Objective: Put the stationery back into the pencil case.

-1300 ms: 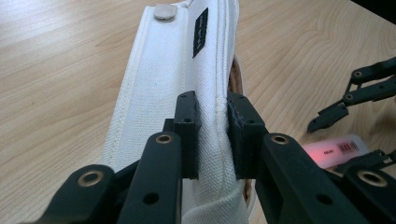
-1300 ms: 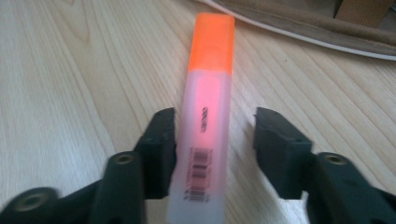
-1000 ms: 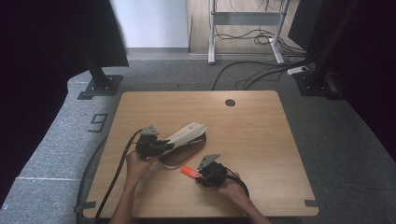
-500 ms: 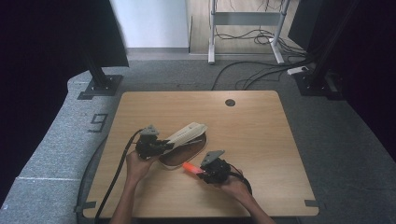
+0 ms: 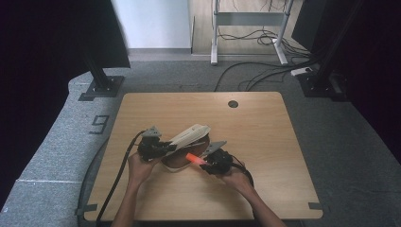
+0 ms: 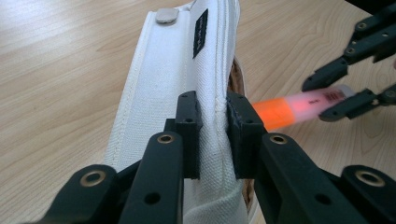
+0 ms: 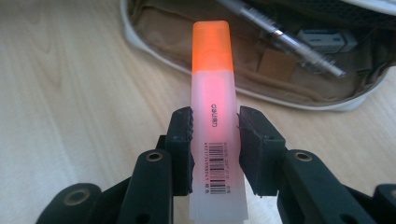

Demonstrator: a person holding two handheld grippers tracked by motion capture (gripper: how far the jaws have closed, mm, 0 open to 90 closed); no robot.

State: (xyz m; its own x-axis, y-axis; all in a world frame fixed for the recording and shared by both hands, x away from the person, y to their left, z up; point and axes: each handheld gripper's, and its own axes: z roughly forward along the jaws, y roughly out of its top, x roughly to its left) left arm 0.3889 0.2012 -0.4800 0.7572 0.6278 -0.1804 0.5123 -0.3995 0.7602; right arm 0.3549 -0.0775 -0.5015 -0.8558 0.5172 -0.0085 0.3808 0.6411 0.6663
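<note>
A cream canvas pencil case [image 5: 182, 156] lies open near the table's front middle, its flap [image 6: 173, 65] raised. My left gripper [image 6: 214, 126] [image 5: 168, 147] is shut on the flap's edge and holds it up. My right gripper [image 7: 215, 135] [image 5: 204, 163] is shut on an orange-capped highlighter [image 7: 214, 93] [image 5: 194, 159], whose cap points into the case's brown inside [image 7: 224, 56]. A silver pen [image 7: 289, 42] and a white eraser [image 7: 327, 39] lie in the case. In the left gripper view the highlighter [image 6: 299, 105] and the right gripper's jaws show at the right.
The wooden table [image 5: 265, 137] has a round cable hole [image 5: 232, 103] at the back. Black monitor stands [image 5: 101, 80] and floor cables [image 5: 255, 71] lie beyond the far edge. A hand and forearm hold each gripper from the near side.
My right gripper has carried the highlighter up and left, from the table in front of the case to the case's opening. The left gripper has kept the flap lifted.
</note>
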